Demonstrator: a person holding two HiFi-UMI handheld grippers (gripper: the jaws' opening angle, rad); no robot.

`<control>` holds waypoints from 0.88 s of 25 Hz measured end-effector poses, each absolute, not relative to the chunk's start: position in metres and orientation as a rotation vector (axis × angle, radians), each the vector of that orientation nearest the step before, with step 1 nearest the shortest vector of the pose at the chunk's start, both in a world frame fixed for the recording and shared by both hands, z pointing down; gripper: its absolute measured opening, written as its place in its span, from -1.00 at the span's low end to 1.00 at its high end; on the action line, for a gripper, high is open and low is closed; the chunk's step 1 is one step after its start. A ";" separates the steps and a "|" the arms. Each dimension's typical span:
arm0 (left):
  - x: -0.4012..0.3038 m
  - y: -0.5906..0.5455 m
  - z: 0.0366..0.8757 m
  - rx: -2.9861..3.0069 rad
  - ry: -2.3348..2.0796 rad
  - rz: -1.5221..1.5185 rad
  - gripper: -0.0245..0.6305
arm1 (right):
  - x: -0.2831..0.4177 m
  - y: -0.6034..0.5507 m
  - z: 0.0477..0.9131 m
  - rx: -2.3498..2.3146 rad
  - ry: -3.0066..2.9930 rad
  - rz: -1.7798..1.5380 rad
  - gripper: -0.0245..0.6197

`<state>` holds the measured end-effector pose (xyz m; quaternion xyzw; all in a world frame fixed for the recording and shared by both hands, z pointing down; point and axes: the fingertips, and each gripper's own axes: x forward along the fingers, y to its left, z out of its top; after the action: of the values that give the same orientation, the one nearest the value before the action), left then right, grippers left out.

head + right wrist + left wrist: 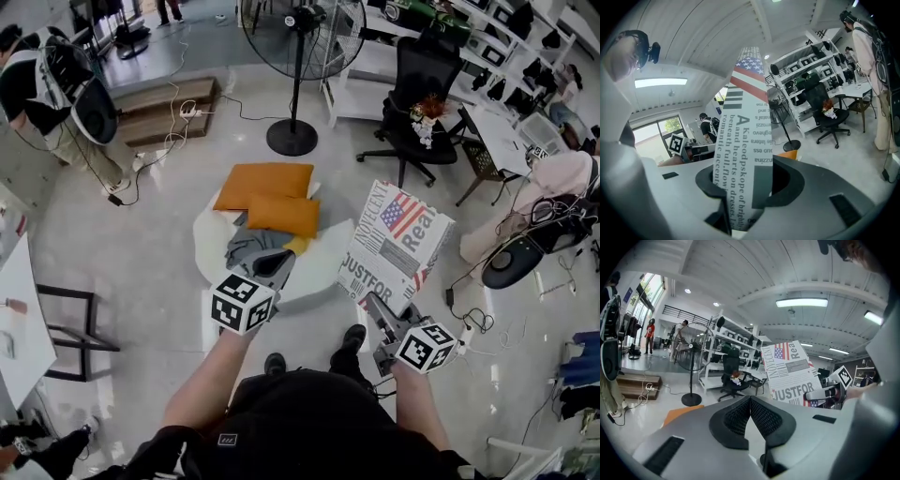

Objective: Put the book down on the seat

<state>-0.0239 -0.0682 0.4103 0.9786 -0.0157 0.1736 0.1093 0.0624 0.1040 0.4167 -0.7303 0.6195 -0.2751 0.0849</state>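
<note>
Book point(398, 244): in the head view it stands upright in the air just right of the white seat point(323, 267), not yet on it; the carrying step is judged in hand. Left gripper view: left tool point(749, 401) closed, empty. Right gripper view: right tool point(745, 187) clamped on the book's lower edge. The next move calls for swinging the book left over the seat, lowering it flat and releasing.

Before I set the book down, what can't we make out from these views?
- Head view: the left gripper and the book cover parts of the seat.
- Right gripper view: the book fills the middle, hiding the seat.
- Left gripper view: that gripper's body hides the seat; only an orange cushion corner shows.
</note>
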 end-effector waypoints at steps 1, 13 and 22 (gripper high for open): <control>-0.016 -0.069 0.412 2.879 -0.059 0.515 -0.92 | 0.071 0.103 0.420 -2.166 1.857 -0.824 -0.37; 0.141 -0.059 0.407 2.891 -0.333 0.547 -0.92 | 0.260 0.087 0.445 -2.010 2.065 -0.900 -0.37; 0.184 -0.059 0.415 2.811 -0.511 0.573 -0.92 | 0.323 0.072 0.458 -1.873 2.175 -0.985 -0.37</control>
<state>0.1844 -0.0586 0.4147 0.9584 -0.1743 0.1955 0.1137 0.3228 0.0716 0.4578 -0.6164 0.7157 -0.3240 0.0533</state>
